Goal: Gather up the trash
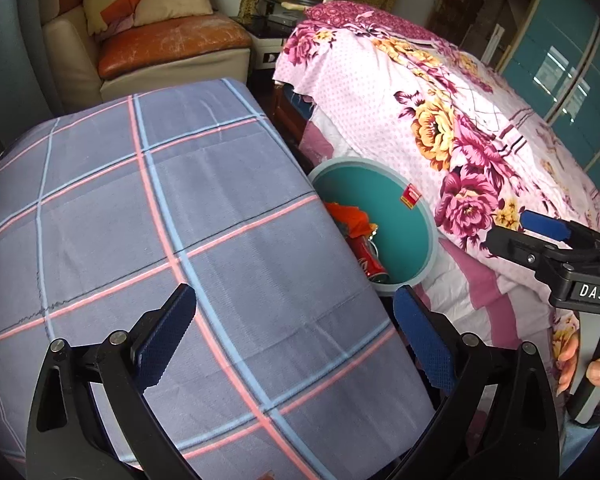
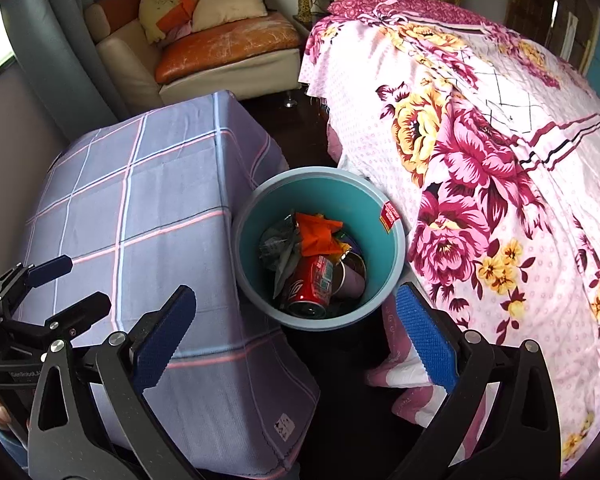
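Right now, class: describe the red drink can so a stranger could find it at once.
Between the plaid-covered table and the floral bed stands a teal bin. Inside, the red can lies on its side, the only red cylinder, below orange wrapping.

A lived-in home bedroom: floral-quilted bed (image 2: 480, 152) at three o'clock, worn orange-cushioned sofa (image 2: 220, 48) piled with pillows (image 2: 228, 2) at eleven, grey curtain (image 2: 60, 40) at ten, teal wardrobe doors (image 1: 568, 64) at two in the left view.
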The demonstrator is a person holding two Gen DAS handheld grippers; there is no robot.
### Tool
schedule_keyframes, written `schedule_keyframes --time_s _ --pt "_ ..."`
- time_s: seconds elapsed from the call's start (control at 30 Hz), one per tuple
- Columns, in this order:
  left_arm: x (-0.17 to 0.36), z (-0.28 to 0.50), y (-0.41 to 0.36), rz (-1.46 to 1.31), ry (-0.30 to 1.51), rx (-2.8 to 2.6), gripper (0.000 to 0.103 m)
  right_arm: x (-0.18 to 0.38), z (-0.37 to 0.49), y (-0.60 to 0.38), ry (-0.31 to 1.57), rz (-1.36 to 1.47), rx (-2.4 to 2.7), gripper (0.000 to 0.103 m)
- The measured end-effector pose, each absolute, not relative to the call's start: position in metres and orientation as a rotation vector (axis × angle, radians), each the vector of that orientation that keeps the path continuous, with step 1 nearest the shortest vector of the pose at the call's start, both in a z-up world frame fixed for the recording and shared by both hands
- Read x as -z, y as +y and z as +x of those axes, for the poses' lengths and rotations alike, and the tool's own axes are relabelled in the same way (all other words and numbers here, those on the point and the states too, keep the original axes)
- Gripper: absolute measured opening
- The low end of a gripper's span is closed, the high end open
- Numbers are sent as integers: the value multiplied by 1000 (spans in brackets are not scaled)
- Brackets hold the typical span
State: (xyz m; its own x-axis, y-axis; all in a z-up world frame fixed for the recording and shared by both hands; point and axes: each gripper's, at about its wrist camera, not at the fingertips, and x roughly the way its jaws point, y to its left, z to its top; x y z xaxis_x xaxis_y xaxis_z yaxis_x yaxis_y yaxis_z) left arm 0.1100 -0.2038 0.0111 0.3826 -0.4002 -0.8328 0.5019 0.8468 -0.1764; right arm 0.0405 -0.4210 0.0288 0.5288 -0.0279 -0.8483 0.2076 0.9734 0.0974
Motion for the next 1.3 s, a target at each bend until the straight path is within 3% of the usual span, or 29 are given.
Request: schedule_keyframes --time_s 1.3 --pt "-5 89 -168 103 1000 484 99 -11 24 -390 1050 169 106 96"
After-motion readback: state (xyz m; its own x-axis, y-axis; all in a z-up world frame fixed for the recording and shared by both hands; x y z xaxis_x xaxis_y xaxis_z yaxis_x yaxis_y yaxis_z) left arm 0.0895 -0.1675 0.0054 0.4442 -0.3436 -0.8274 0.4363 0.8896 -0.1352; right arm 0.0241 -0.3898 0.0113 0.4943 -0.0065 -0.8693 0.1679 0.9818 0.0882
